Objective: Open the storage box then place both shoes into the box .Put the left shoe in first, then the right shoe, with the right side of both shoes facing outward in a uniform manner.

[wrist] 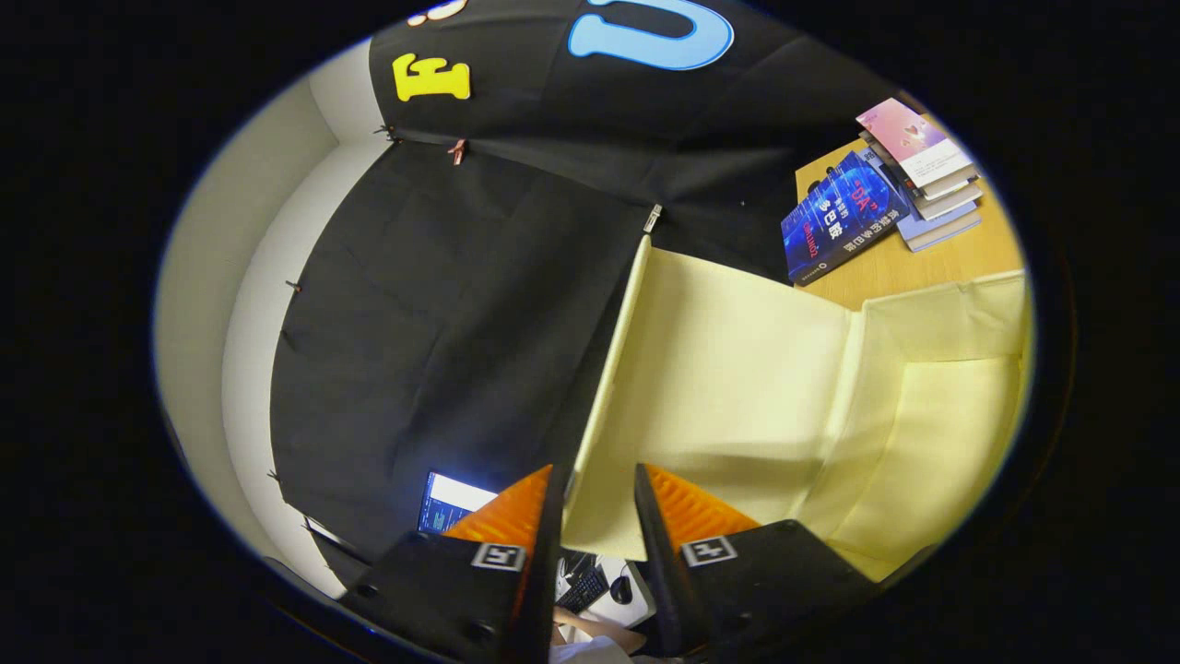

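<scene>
while the gripper lifts the storage box lid, its fingers straddle the lid's near edge. whether they clamp it, i cannot tell. swing it fully back.

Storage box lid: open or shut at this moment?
Open. The lid of the storage box is swung away, its pale inner face exposed, and its edge runs between the tool fingers. Whether they press on it, cannot tell.

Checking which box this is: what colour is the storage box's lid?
Pale yellow, clearest in the gripper view: lid, between the gripper fingers.
</scene>
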A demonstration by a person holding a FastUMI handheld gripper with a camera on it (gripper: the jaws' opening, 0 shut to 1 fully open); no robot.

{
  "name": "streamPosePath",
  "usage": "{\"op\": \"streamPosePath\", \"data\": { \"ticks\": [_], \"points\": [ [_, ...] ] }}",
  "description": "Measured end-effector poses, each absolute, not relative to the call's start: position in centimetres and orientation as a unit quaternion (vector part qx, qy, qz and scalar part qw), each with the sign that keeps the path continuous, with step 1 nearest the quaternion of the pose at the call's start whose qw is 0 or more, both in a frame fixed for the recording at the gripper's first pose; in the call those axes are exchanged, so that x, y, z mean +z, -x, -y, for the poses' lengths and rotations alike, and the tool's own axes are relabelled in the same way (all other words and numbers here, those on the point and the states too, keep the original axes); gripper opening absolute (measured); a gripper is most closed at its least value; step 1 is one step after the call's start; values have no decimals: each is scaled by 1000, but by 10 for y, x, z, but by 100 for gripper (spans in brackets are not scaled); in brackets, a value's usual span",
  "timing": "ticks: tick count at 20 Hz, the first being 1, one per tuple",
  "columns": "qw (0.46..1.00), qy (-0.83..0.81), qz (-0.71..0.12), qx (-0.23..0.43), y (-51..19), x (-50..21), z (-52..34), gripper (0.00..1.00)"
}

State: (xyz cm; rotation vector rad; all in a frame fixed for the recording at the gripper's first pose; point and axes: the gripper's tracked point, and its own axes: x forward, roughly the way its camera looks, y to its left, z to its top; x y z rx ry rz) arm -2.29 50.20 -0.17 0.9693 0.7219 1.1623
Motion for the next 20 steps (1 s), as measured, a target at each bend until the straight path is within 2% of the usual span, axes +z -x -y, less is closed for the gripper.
{"op": "streamPosePath", "data": {
  "ticks": [1, 3, 5, 11, 20],
  "points": [
    [674, -425, -319, 512, 22, -4, -502, 67],
    [685, -418, -320, 504, 18, -11, -498, 86],
    [691, -424, -316, 493, 13, -9, -485, 93],
    [746, -403, -306, 434, 1, -31, -413, 93],
    [824, -320, -320, 340, 18, -103, -263, 93]
  ]
}}
